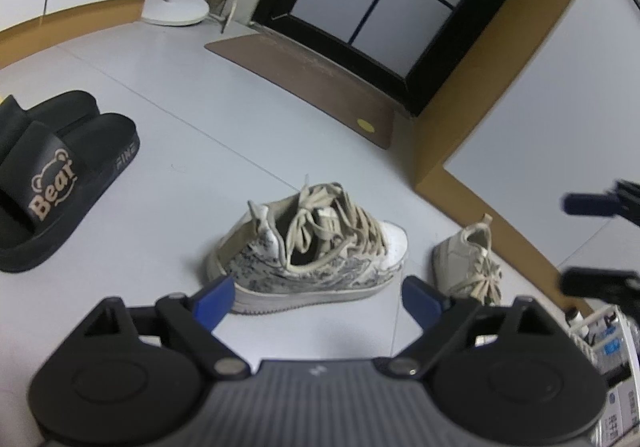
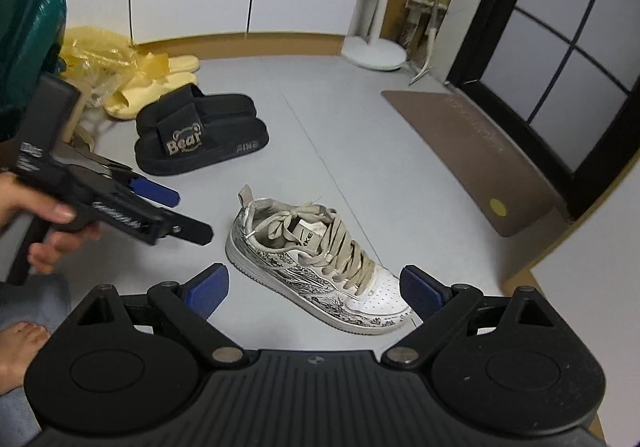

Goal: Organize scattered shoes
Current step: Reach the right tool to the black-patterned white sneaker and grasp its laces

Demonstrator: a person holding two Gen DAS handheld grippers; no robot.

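Observation:
A white sneaker with a grey print and beige laces [image 1: 312, 251] stands upright on the grey floor, just beyond my left gripper [image 1: 318, 299], which is open and holds nothing. A second pale sneaker [image 1: 472, 263] lies to its right by the wall corner. In the right wrist view the printed sneaker [image 2: 316, 263] lies past my open right gripper [image 2: 316, 289], its toe close to the right pad, not gripped. A hand holds the left gripper [image 2: 180, 213] left of that shoe. The right gripper [image 1: 592, 239] shows at the left wrist view's right edge.
A pair of black "Bear" slippers [image 2: 200, 135] stands side by side to the left, yellow slippers [image 2: 156, 83] and plastic bags behind them. A brown mat [image 2: 472, 155] lies before a black-framed door. A white fan base [image 2: 374, 51] is at the back. A bare foot [image 2: 20, 351] is at bottom left.

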